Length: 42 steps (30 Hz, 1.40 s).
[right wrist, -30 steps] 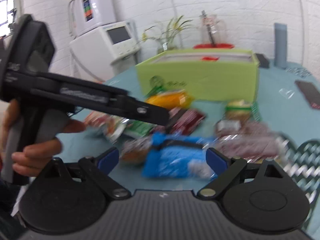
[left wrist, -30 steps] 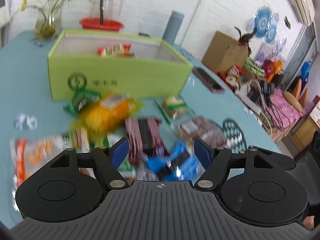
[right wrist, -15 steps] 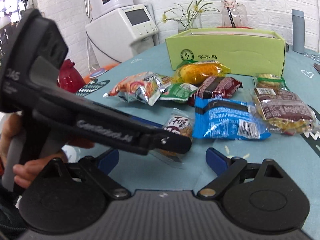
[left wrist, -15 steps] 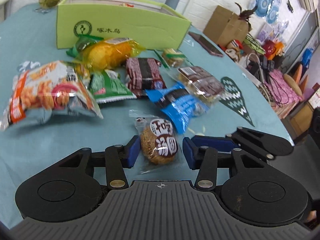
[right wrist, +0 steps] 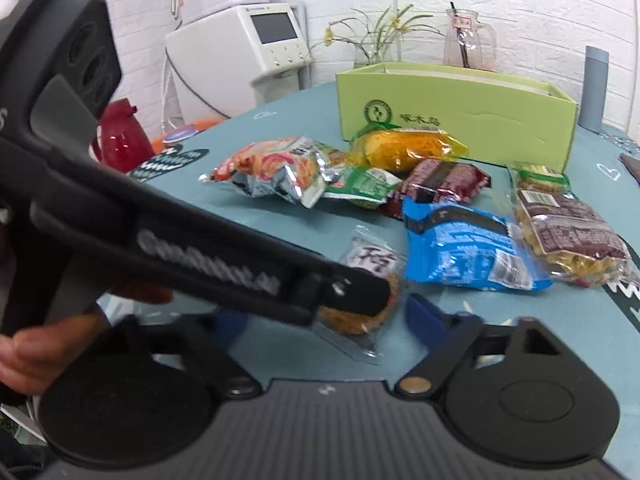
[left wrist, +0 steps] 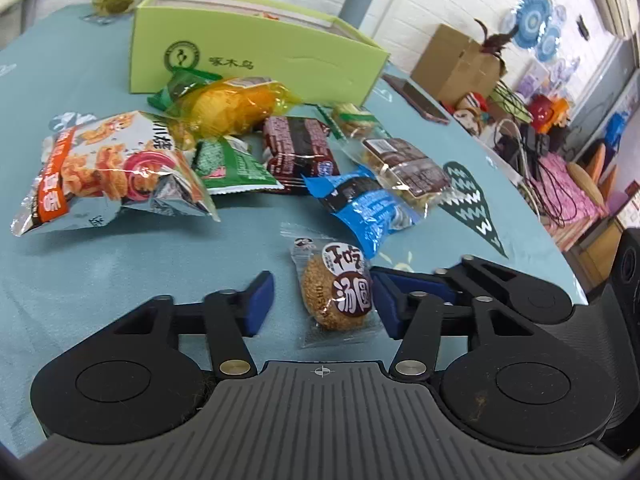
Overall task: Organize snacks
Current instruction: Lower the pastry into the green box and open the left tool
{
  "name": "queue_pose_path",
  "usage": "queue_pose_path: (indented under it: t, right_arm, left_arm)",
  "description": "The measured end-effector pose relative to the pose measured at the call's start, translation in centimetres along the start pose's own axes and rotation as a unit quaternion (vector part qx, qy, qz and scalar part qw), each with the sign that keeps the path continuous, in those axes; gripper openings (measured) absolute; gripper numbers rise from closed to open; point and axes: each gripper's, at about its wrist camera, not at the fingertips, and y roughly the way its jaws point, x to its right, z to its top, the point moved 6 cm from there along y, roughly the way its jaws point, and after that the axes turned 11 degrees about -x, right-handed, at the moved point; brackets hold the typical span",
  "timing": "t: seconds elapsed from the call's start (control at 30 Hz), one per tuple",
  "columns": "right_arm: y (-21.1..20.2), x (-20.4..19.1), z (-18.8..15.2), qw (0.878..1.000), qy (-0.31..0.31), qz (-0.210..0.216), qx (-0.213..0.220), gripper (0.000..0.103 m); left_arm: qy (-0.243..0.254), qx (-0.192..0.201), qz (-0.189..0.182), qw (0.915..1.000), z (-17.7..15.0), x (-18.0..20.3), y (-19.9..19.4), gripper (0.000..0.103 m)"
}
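A sesame ball snack (left wrist: 334,298) in a clear wrapper lies on the teal table nearest me. My left gripper (left wrist: 324,304) straddles it with jaws closing; the right pad touches the wrapper and the left pad stands apart. My right gripper (right wrist: 328,320) faces the same snack (right wrist: 360,320), jaws closing, pads clear of it. The left gripper's finger (right wrist: 352,292) crosses that view and covers part of the snack. A right gripper finger (left wrist: 416,282) lies beside my left one. Behind stands the green box (left wrist: 256,56), open on top.
Several packets lie between snack and box: an orange chips bag (left wrist: 104,168), a yellow one (left wrist: 232,108), a dark red one (left wrist: 298,152), a blue one (left wrist: 360,208). A phone (left wrist: 416,96) and grey bottle (left wrist: 362,0) sit at the right. A red flask (right wrist: 120,136) stands left.
Both grippers have come down and forward to the sesame ball snack. The left jaws narrowed around it. The right jaws narrowed in the last half second.
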Motion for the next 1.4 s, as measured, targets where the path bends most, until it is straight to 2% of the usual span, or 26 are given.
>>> queue_pose_path:
  t: [0.03,0.07,0.17,0.33,0.47,0.63,0.77,0.9,0.93,1.03,1.07,1.13,1.23,1.4]
  right_arm:
    - [0.0,-0.1,0.1,1.000,0.002,-0.008,-0.001,0.069]
    - [-0.1,-0.2,0.3,1.000,0.000,-0.012,-0.002,0.068]
    - [-1.2,-0.3,0.8,1.000,0.007,0.009,0.008,0.065]
    - [-2.4,0.0,4.6,0.999,-0.022,-0.010,0.048,0.066]
    - [-2.7,2.8,9.6,0.996,-0.039,-0.033,0.078,0.068]
    - [-2.5,8.5,16.6,0.991,-0.044,-0.073,0.101,0.068]
    - [-0.6,13.3,20.7,0.991,-0.036,-0.092,0.085,0.068]
    - [3.3,17.3,22.3,0.994,-0.023,-0.096,0.049,0.067]
    - [4.3,18.2,22.4,0.994,-0.020,-0.097,0.041,0.066]
    - [5.8,19.8,21.8,0.994,-0.011,-0.101,0.036,0.070]
    - [5.4,20.0,21.4,0.994,-0.009,-0.103,0.045,0.071]
    - [4.0,19.9,20.7,0.992,-0.007,-0.105,0.067,0.082]
    - [1.4,18.8,19.2,0.990,-0.015,-0.113,0.089,0.091]
    - [-2.9,14.6,15.2,0.988,-0.040,-0.109,0.103,0.092]
  left_arm:
    - [0.000,-0.004,-0.010,0.9999,-0.2,0.2,0.1,0.015]
    - [0.000,-0.004,-0.009,0.9999,-0.3,0.3,-0.1,0.013]
    - [-0.005,-0.001,-0.008,1.0000,-0.1,0.6,-1.4,0.012]
    - [-0.001,0.032,-0.004,0.9995,3.5,1.1,-3.7,0.012]
    - [0.007,0.054,-0.006,0.9985,9.7,1.3,-4.3,0.012]
    - [0.038,0.079,0.006,0.9961,18.9,2.6,-3.2,0.012]
    - [0.052,0.080,0.007,0.9954,25.3,3.0,0.0,0.012]
    - [0.050,0.056,0.010,0.9971,29.2,2.0,5.0,0.013]
    - [0.050,0.052,0.014,0.9973,29.8,1.5,6.4,0.017]
    - [0.042,0.057,0.029,0.9971,30.1,0.2,8.4,0.048]
    - [0.041,0.064,0.030,0.9966,29.8,0.0,8.2,0.054]
    - [0.044,0.082,0.036,0.9950,29.2,-0.2,7.2,0.054]
    - [0.050,0.104,0.040,0.9925,28.0,0.5,4.8,0.059]
    - [0.072,0.115,0.026,0.9904,24.2,3.2,1.8,0.065]
